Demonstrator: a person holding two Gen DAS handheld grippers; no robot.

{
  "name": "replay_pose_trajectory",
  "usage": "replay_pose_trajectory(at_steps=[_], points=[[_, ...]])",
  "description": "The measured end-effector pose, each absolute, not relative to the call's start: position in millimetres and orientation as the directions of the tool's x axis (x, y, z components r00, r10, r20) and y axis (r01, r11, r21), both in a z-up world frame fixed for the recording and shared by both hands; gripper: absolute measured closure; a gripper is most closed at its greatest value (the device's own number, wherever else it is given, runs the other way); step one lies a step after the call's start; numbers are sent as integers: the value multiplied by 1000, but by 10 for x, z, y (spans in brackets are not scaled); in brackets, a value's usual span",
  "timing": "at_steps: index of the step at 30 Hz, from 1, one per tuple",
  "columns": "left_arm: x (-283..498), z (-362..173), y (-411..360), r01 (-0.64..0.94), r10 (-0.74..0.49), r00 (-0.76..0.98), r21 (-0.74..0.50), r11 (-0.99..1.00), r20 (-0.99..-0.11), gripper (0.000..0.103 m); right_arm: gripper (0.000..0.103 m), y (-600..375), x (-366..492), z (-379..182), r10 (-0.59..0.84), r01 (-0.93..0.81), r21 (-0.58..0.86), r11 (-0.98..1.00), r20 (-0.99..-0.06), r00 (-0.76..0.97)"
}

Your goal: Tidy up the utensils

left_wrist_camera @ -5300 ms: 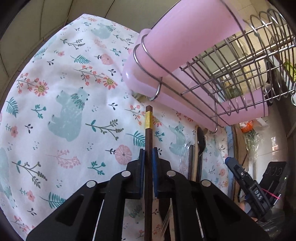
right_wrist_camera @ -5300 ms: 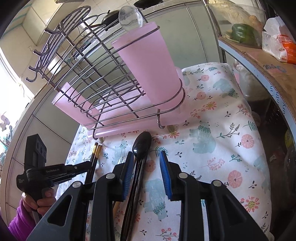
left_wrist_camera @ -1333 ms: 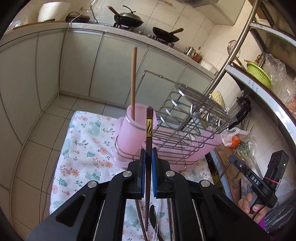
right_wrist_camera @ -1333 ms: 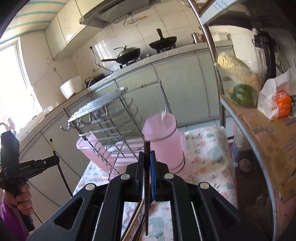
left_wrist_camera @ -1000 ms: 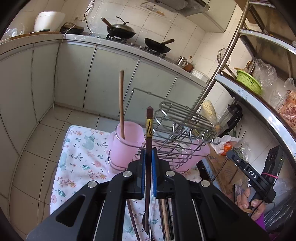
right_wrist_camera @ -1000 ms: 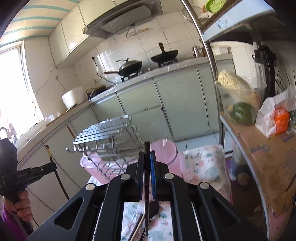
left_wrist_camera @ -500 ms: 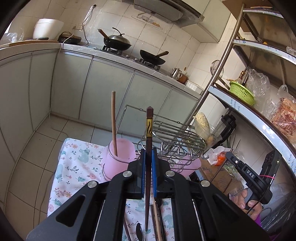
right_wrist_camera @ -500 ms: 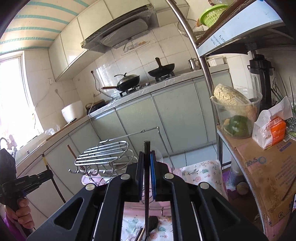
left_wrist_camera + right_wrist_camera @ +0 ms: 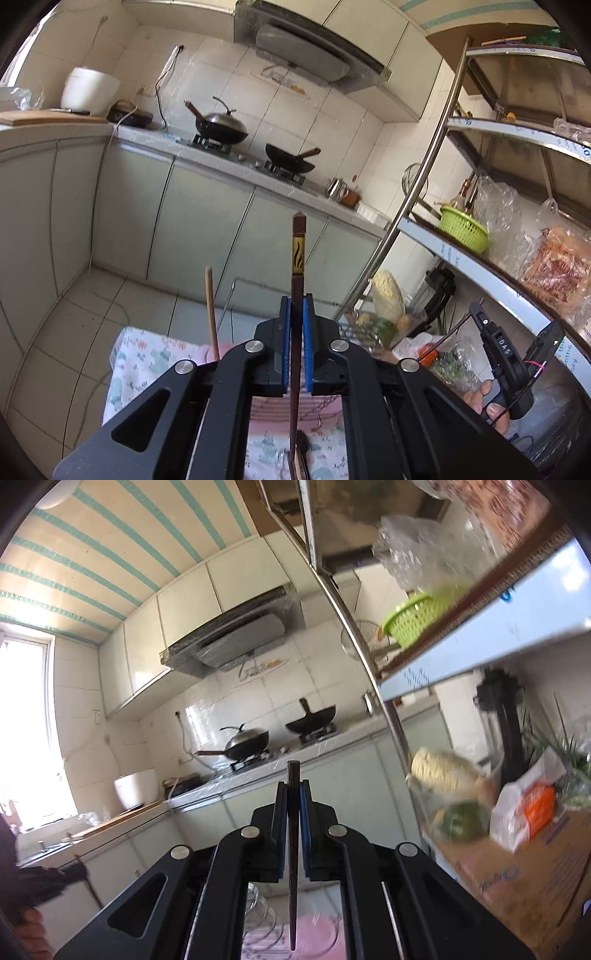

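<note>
Dk brown chopstick (image 9: 297,258), gold band

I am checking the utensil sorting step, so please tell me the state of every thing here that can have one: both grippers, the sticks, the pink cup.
Left gripper: shut on a dark brown chopstick with a gold band.
Right gripper: shut on a plain dark chopstick.
Light wooden chopstick: standing upright in the pink plastic cup.
Pink plastic cup: upright, mostly hidden behind the left gripper.
Wire dish rack: nothing visible on its wires.

The left gripper (image 9: 297,314) hides most of the pink cup (image 9: 207,354) and wire rack (image 9: 317,408) behind it, and the right view's shelf goods (image 9: 454,794) are blurred.
</note>
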State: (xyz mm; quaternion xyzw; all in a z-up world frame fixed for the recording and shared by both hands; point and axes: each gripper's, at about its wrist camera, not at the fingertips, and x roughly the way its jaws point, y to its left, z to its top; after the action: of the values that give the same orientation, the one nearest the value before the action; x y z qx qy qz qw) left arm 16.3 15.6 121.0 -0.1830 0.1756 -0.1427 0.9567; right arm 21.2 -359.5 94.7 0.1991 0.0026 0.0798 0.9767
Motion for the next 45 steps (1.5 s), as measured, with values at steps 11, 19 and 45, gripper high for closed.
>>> replay_pose_trajectory(at_steps=[11, 19, 45], points=[[296, 1626, 282, 134, -194, 971, -358, 924, -137, 98, 97, -3359, 841, 546, 164, -98, 320, 942, -187, 969], [647, 1397, 169, 48, -99, 978, -263, 964, -183, 98, 97, -3293, 955, 350, 176, -97, 289, 952, -259, 950], [1000, 410, 135, -64, -46, 892, -226, 972, -450, 97, 92, -3147, 1042, -45, 241, -113, 307, 945, -418, 876]])
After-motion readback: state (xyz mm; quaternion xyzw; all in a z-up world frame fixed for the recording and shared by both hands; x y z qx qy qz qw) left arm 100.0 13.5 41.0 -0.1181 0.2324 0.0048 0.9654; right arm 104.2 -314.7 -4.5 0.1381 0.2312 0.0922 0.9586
